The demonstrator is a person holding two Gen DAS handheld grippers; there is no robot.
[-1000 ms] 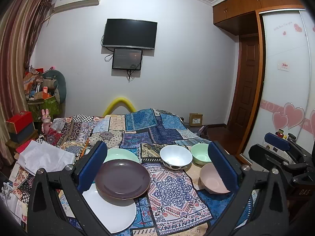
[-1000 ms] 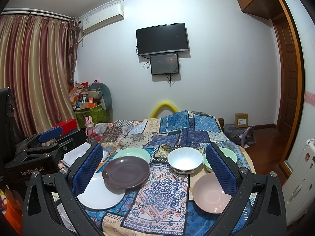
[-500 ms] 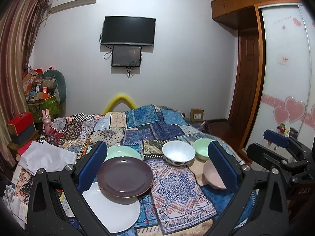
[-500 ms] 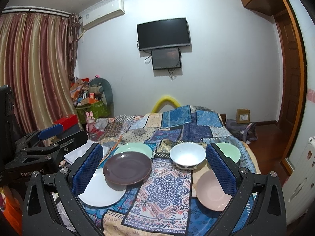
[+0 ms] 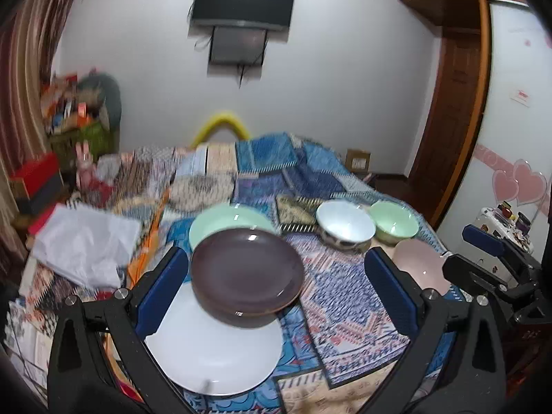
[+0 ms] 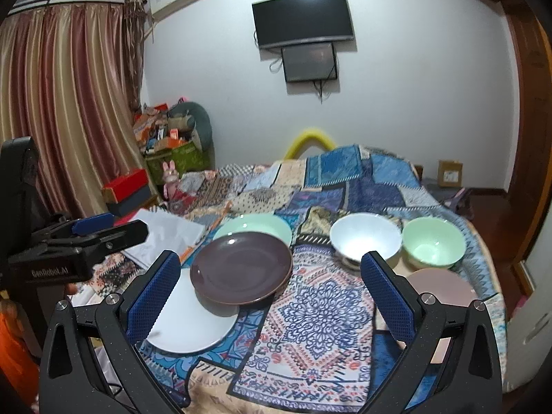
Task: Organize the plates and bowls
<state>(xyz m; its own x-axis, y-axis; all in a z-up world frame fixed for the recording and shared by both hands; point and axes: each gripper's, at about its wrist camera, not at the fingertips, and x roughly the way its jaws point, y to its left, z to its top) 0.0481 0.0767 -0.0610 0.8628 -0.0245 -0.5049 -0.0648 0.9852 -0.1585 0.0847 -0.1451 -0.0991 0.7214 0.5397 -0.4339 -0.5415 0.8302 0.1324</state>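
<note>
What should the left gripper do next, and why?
Probably ease the left gripper down toward the brown plate. Both grippers are open and hold nothing, and that plate sits on top, overlapping the white plate and the green plate, nearest the left fingers, so it seems the easiest first pick.

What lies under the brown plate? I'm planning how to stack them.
The brown plate overlaps a white plate at its near edge and a green plate at its far edge. Whether it rests on the cloth between them is hidden.
</note>
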